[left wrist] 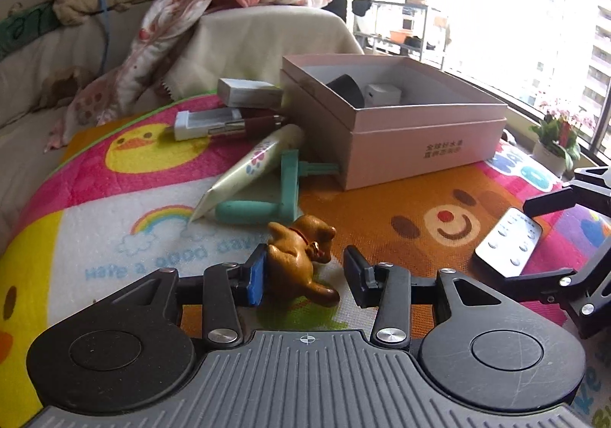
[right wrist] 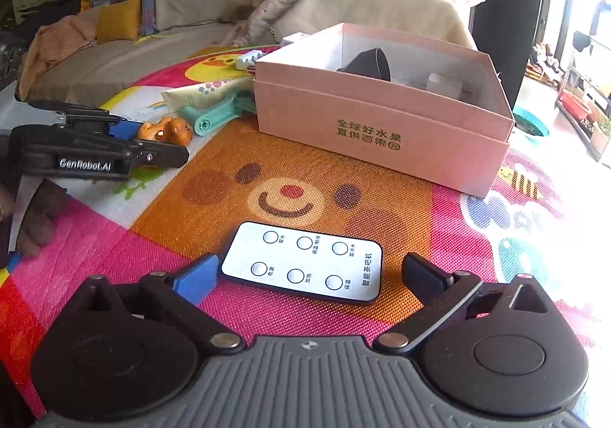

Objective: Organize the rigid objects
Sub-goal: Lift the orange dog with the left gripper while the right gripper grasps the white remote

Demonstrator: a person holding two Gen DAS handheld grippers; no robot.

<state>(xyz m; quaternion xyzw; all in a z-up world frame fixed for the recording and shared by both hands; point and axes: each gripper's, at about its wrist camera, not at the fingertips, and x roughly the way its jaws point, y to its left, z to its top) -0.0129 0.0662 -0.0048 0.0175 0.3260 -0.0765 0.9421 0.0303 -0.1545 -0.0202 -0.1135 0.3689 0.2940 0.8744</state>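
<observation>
A brown toy dog figurine (left wrist: 301,256) lies on the colourful play mat (left wrist: 382,214). My left gripper (left wrist: 305,275) is open around it, the left blue pad touching it, the right finger apart. A white remote control (right wrist: 305,261) lies flat on the mat between the open fingers of my right gripper (right wrist: 309,275), neither finger touching it. The remote also shows in the left wrist view (left wrist: 508,240). An open pink box (left wrist: 393,114) stands behind, holding a black object (left wrist: 345,89) and a small white block (left wrist: 383,93).
A teal hand crank (left wrist: 282,191), a cream tube (left wrist: 248,168), a pen in a white case (left wrist: 225,122) and a small grey carton (left wrist: 248,91) lie left of the box. A sofa with a blanket (left wrist: 214,7) is behind. A potted plant (left wrist: 553,141) stands by the window.
</observation>
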